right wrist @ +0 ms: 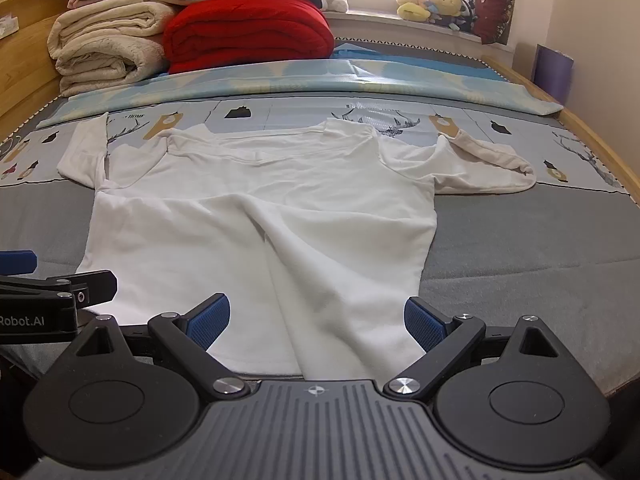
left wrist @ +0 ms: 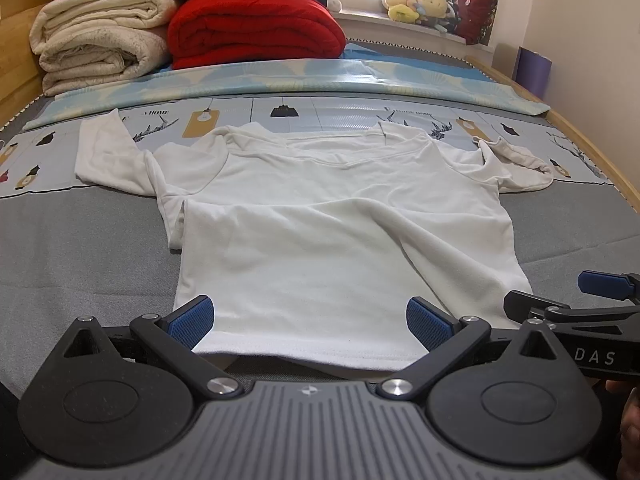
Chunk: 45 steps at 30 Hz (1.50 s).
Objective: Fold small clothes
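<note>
at the far left of the bed [left wrist: 80,240] sits a pile of cream blankets [left wrist: 100,44], and beside it a folded red blanket [left wrist: 256,28] with more bedding stacked on top. a patterned blue sheet [left wrist: 320,116] runs across in front of them. on the grey cover lies the white shirt [left wrist: 320,208], spread flat with its hem toward the tongs, one long sleeve turned up at the left and the other sleeve bunched in a loop at the right. a crease runs down the middle of the body.

the left gripper [left wrist: 310,320] hangs over the hem near the shirt's left corner, its blue pads [left wrist: 192,320] standing wide apart with cloth beneath them but nothing pinched. close beside it, the right gripper [right wrist: 316,320] sits over the hem's right part, its pads equally spread and gripping nothing. whether any pad brushes the fabric is hard to say.

on the sill at the far right sit soft toys [left wrist: 420,4].
</note>
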Tool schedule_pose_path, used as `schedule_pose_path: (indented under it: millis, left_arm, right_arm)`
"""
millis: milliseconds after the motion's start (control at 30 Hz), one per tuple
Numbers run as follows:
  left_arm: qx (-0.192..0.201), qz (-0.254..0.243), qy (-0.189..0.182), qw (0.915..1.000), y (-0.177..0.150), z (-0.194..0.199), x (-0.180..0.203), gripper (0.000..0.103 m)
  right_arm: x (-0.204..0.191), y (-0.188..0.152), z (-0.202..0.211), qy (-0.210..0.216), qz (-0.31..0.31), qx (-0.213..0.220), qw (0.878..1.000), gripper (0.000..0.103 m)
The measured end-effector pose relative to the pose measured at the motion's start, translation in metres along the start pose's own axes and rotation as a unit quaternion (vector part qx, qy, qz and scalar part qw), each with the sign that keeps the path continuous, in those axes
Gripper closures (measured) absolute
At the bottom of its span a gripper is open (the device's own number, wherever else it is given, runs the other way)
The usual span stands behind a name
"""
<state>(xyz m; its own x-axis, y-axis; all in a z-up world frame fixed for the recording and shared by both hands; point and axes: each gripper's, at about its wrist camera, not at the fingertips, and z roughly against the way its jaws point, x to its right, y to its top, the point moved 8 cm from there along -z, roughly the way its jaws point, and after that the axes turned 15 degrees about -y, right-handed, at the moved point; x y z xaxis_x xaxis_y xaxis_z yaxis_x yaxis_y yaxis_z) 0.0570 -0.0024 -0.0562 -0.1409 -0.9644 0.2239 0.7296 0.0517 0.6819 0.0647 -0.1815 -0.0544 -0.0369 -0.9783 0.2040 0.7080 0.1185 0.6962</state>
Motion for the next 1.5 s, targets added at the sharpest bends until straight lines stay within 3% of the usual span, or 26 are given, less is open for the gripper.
schedule_pose_path:
  millis: [867, 967, 1033, 1067, 1133, 1267, 1367, 1433, 1500]
  left_arm:
    - [0.01, -0.012, 0.015, 0.9998, -0.006, 0.0, -0.001, 0.001]
    - [0.017, -0.033, 0.025, 0.999, -0.004, 0.001, -0.002, 0.015]
    - [0.021, -0.038, 0.032, 0.9986, -0.001, 0.005, -0.01, 0.053]
    - [0.016, -0.022, 0.021, 0.9994, 0.002, 0.008, -0.017, 0.059]
    - [0.02, -0.043, 0.02, 0.9987, 0.016, 0.019, -0.026, 0.079]
    - [0.039, -0.106, 0.011, 0.9935, 0.056, 0.037, -0.041, 0.081]
    - [0.017, -0.101, 0.02, 0.9945, 0.074, 0.027, -0.073, 0.081]
    - [0.013, -0.067, 0.028, 0.9973, 0.068, 0.013, -0.101, 0.081]
    - [-0.036, 0.015, 0.035, 0.9987, 0.054, -0.005, -0.127, 0.081]
  right_arm:
    - [-0.001, 0.0, 0.001, -0.003, -0.002, 0.002, 1.0, 0.008]
    - [0.003, 0.004, 0.002, -0.014, -0.001, 0.011, 1.0, 0.01]
    - [0.017, 0.017, 0.003, -0.014, -0.023, 0.024, 0.999, 0.014]
    - [0.03, 0.027, 0.005, -0.014, -0.043, 0.035, 0.998, 0.016]
    - [0.06, 0.05, 0.006, -0.016, -0.082, 0.055, 0.995, 0.022]
    - [0.118, 0.091, -0.001, -0.035, -0.101, 0.097, 0.99, 0.045]
    - [0.144, 0.093, -0.019, -0.055, -0.097, 0.102, 0.989, 0.05]
    - [0.145, 0.078, -0.037, -0.045, -0.092, 0.071, 0.992, 0.05]
    - [0.136, 0.059, -0.055, -0.014, -0.105, 0.01, 0.994, 0.05]
